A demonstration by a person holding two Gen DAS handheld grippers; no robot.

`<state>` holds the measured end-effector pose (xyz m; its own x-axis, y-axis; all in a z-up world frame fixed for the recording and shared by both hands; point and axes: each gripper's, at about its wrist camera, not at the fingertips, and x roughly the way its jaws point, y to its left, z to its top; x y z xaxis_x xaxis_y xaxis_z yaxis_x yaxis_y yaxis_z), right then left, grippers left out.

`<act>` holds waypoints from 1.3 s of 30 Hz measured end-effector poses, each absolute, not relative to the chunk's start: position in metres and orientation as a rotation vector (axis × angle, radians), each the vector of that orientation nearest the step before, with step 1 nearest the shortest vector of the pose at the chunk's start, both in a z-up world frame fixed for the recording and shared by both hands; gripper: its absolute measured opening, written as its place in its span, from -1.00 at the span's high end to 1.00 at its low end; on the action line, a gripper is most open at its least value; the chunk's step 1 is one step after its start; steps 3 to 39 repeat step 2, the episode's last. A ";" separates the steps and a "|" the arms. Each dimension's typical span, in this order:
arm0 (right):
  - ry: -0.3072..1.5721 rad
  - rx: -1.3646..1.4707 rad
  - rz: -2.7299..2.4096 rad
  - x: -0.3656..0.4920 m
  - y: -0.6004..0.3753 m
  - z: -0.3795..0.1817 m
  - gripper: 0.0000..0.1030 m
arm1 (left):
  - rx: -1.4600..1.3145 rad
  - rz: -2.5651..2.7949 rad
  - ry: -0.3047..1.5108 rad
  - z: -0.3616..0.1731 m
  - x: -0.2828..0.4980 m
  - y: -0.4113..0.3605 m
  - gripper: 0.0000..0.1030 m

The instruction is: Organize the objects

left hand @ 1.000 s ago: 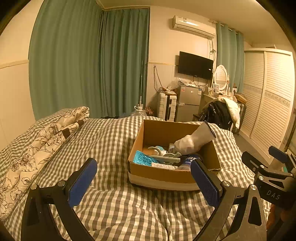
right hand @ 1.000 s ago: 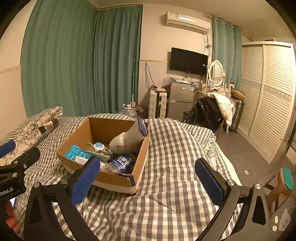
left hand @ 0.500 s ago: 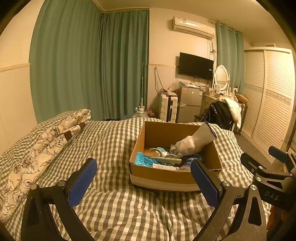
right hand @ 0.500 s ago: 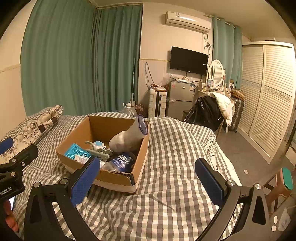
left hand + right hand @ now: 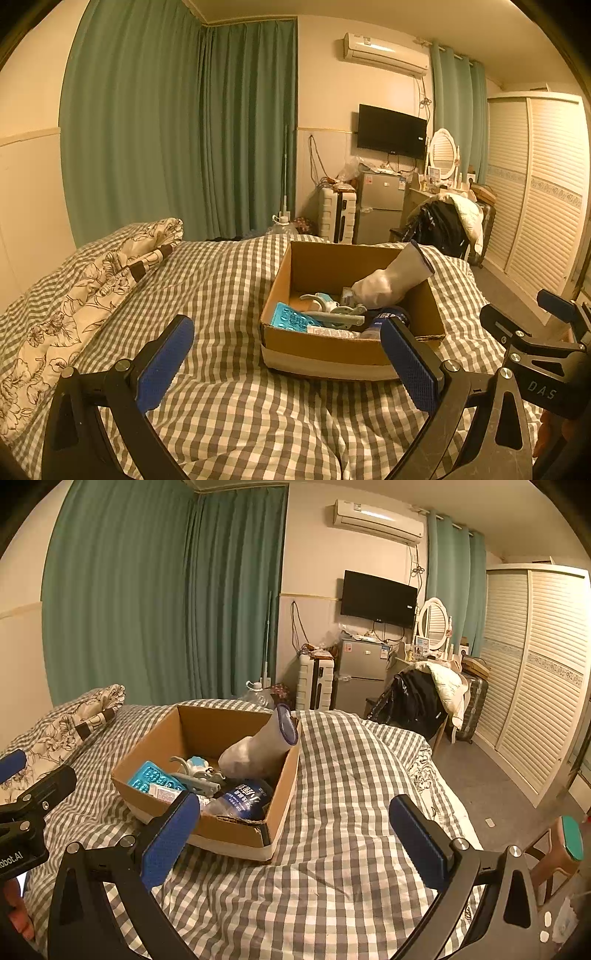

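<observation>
An open cardboard box (image 5: 325, 349) sits on the checked bed; it also shows in the right wrist view (image 5: 236, 829). Inside lie a white pouch with a dark cap (image 5: 391, 282), a blue blister pack (image 5: 290, 318), a pale grey tool (image 5: 334, 314) and a blue-labelled bottle (image 5: 245, 801). My left gripper (image 5: 286, 363) is open and empty, held above the bedcover just in front of the box. My right gripper (image 5: 293, 843) is open and empty, to the right of the box's near corner.
A floral pillow (image 5: 85, 291) lies on the left of the bed. Green curtains (image 5: 177, 129) hang behind. A fridge (image 5: 380, 208), a chair with clothes (image 5: 447, 225) and a white wardrobe (image 5: 535, 192) stand at the right. A stool (image 5: 565, 849) stands by the bed.
Both views have shifted slightly: the box sits a little further right in the left wrist view and slightly lower in the right wrist view. Both grippers stay open.
</observation>
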<state>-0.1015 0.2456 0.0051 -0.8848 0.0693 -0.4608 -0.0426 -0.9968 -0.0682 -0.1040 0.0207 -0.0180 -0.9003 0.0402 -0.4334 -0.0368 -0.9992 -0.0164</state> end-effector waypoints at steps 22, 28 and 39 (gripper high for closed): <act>-0.086 -0.735 2.994 -0.102 0.246 0.005 -0.99 | -0.693 3.029 -0.016 -0.018 -0.105 0.020 -1.00; -0.086 -0.735 2.994 -0.102 0.246 0.005 -0.99 | -0.693 3.029 -0.016 -0.018 -0.105 0.020 -1.00; -0.086 -0.735 2.994 -0.102 0.246 0.005 -0.99 | -0.693 3.029 -0.016 -0.018 -0.105 0.020 -1.00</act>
